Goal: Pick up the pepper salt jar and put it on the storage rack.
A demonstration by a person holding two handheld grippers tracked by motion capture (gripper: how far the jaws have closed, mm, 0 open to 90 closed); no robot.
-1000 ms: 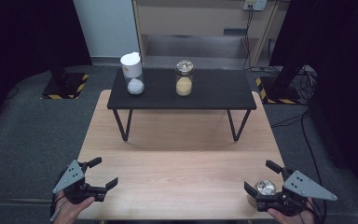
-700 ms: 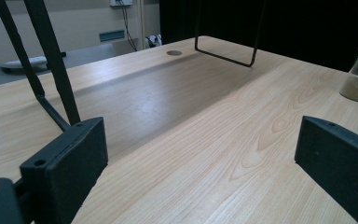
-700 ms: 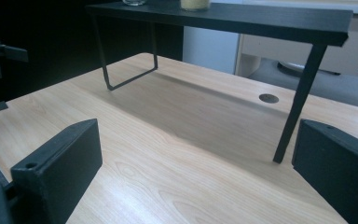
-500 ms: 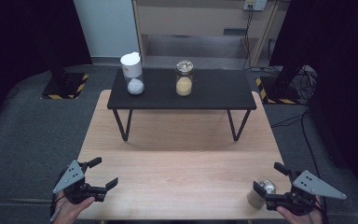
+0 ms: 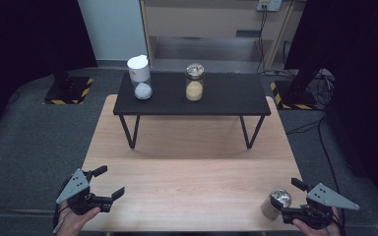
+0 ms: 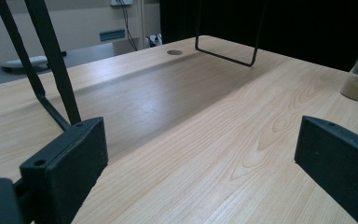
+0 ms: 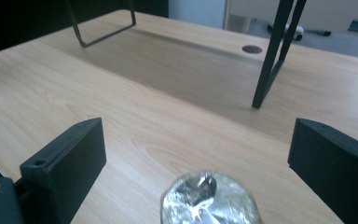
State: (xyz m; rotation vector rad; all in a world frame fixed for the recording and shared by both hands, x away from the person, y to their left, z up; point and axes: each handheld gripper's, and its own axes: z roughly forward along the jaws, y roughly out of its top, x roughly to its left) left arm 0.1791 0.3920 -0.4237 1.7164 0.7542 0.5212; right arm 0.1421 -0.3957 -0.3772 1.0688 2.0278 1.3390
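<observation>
Near edge of the wooden table (image 5: 192, 187): the right gripper (image 5: 286, 200) lies low at the right corner, its fingers (image 7: 65, 161) wide and just closing, with a foil-capped jar (image 5: 274, 204) standing between them, pads apparently clear of the glass. Likely risk: the jar stands close to the table edge, so an off-centre closure, one pad meeting it first, could push or tip it off; a grip on the crinkled foil cap could slip. The right hand comes in level from below, knuckles toward the corner. The left gripper (image 5: 109, 183) rests at the left corner, fingers (image 6: 67, 163) wide, nothing between. Farther off, a black bench (image 5: 226, 96) carries a white-lidded jar (image 5: 140, 77) and a yellow-filled jar (image 5: 195, 82)
</observation>
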